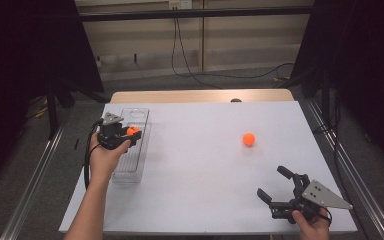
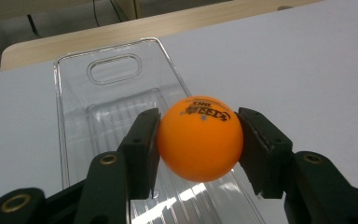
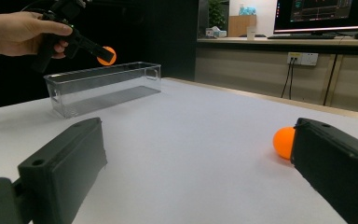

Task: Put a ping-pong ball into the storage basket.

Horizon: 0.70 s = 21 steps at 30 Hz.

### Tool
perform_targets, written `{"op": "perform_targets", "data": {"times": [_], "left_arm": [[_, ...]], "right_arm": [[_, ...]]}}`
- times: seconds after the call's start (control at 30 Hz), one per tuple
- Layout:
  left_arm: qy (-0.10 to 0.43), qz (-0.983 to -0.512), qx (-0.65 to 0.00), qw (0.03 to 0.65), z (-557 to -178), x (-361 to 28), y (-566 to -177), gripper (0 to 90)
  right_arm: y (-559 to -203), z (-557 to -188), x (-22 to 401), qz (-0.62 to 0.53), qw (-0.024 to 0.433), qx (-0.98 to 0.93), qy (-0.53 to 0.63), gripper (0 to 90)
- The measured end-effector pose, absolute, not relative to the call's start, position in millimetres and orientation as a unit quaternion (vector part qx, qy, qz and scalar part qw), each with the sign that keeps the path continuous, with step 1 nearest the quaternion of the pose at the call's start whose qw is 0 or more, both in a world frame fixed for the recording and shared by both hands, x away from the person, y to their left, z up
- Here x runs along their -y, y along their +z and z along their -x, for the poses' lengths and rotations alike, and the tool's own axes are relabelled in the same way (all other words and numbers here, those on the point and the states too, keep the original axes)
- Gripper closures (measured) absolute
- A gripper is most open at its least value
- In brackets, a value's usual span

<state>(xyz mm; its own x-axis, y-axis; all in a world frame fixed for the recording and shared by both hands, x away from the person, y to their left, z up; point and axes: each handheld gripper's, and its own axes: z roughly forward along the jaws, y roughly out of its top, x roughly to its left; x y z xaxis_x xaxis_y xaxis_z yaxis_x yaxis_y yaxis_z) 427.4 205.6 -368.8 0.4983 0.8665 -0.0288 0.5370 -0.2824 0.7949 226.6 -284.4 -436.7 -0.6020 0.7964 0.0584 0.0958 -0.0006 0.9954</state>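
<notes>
My left gripper (image 1: 131, 132) is shut on an orange ping-pong ball (image 2: 199, 138), with both black pads pressed against its sides. It holds the ball (image 1: 133, 130) in the air above the clear plastic bin (image 1: 131, 165) at the table's left side. A second orange ball (image 1: 249, 139) rests on the white table, right of centre. My right gripper (image 1: 274, 183) sits low near the front right corner, jaws wide open with nothing between them. In the right gripper view that second ball (image 3: 283, 142) lies beyond the right jaw, partly hidden by it.
The clear bin (image 2: 74, 84) is long and narrow with a handle slot at its far end. The white table (image 1: 205, 175) ends in a wooden strip at the back. Dark curtains and cables stand beyond the table. A person's hand (image 3: 14, 30) grips the left gripper.
</notes>
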Motion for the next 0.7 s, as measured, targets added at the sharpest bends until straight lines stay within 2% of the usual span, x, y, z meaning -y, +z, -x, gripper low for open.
{"op": "perform_targets", "data": {"times": [0.7], "left_arm": [[0.213, -0.769, -0.475, 0.372, -434.4, -207.8, -373.6, 50.7]], "right_arm": [[-436.6, -226.7, 284.6, -0.343, 0.283, -0.647, 0.619, 2.4]]}}
